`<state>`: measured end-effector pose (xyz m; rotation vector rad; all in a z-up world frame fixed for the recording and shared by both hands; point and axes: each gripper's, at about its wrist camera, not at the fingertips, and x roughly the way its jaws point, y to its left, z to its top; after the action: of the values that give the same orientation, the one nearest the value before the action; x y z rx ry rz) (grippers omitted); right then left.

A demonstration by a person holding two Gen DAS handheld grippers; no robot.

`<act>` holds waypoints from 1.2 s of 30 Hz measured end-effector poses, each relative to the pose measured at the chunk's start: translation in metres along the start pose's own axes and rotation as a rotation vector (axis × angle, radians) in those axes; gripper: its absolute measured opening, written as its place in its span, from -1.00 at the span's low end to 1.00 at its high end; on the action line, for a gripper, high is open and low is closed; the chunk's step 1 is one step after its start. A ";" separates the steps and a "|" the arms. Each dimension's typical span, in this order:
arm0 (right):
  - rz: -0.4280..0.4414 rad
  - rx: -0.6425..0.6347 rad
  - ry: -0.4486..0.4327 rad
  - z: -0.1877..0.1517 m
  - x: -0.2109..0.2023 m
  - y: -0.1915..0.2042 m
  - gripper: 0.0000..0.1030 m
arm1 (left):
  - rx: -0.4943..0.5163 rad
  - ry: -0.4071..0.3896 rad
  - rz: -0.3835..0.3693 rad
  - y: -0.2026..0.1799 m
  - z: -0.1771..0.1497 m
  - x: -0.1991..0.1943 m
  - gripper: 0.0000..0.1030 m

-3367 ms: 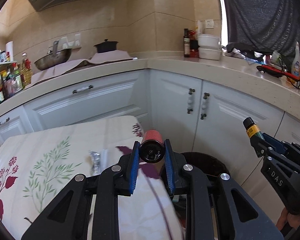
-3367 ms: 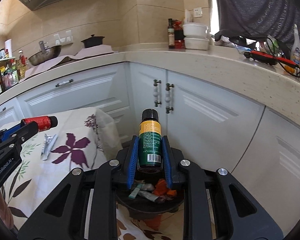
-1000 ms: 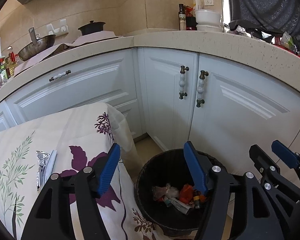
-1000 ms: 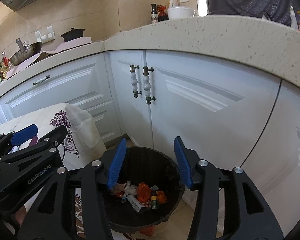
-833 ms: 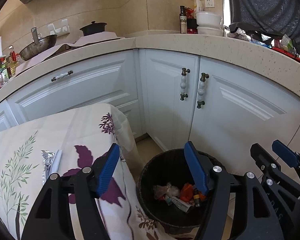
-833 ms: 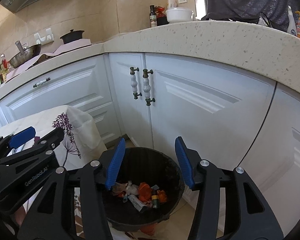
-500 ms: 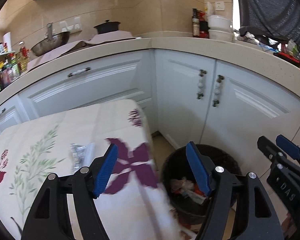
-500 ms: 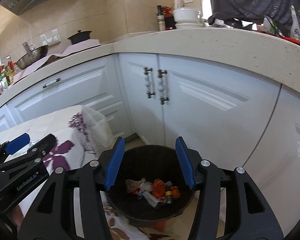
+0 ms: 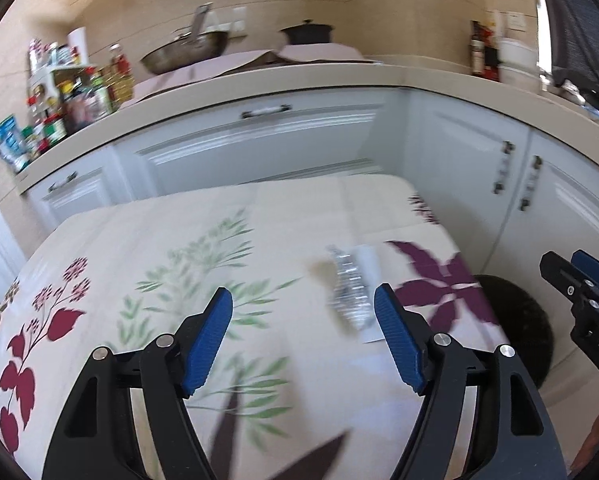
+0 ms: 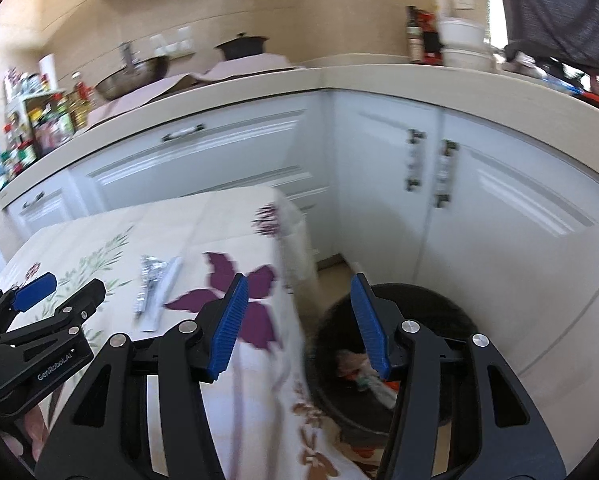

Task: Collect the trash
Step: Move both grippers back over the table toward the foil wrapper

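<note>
Silvery foil wrapper point(image 9: 349, 292) lay on floral tablecloth point(image 9: 179, 264), just ahead of left gripper point(image 9: 303, 340), long axis running away toward cabinets. Both sets of tongs gaped wide, empty; right gripper point(image 10: 297, 320) hung by black bin point(image 10: 451, 308). Judged between drops; next, lower and pinch across wrapper's width.

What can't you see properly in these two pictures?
- Shiny wrapper on the tablecloth: blurred in both wrist views, so any print is unreadable.
- Black bin: in the right wrist view the right gripper hides part of the trash; in the left wrist view its inside is dark.
- Spice jars on the counter: too small and blurred to read in both views.
- Right gripper in the left wrist view: cut off by the edge.
</note>
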<state>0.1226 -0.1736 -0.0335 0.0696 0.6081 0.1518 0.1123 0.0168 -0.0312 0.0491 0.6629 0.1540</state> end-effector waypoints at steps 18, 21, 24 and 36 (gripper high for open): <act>0.029 -0.030 0.036 -0.001 0.017 0.024 0.01 | -0.015 0.039 -0.020 0.008 -0.004 0.015 0.38; 0.031 -0.027 0.040 -0.001 0.020 0.022 0.01 | -0.012 0.052 -0.038 0.002 0.000 0.021 0.38; 0.034 -0.024 0.046 -0.001 0.023 0.020 0.01 | -0.013 0.071 -0.054 -0.002 0.002 0.027 0.38; 0.036 -0.034 0.060 0.001 0.028 0.021 0.10 | 0.015 0.150 -0.089 -0.016 0.003 0.051 0.32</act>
<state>0.1432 -0.1483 -0.0464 0.0430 0.6644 0.1993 0.1560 0.0094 -0.0618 0.0228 0.8146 0.0676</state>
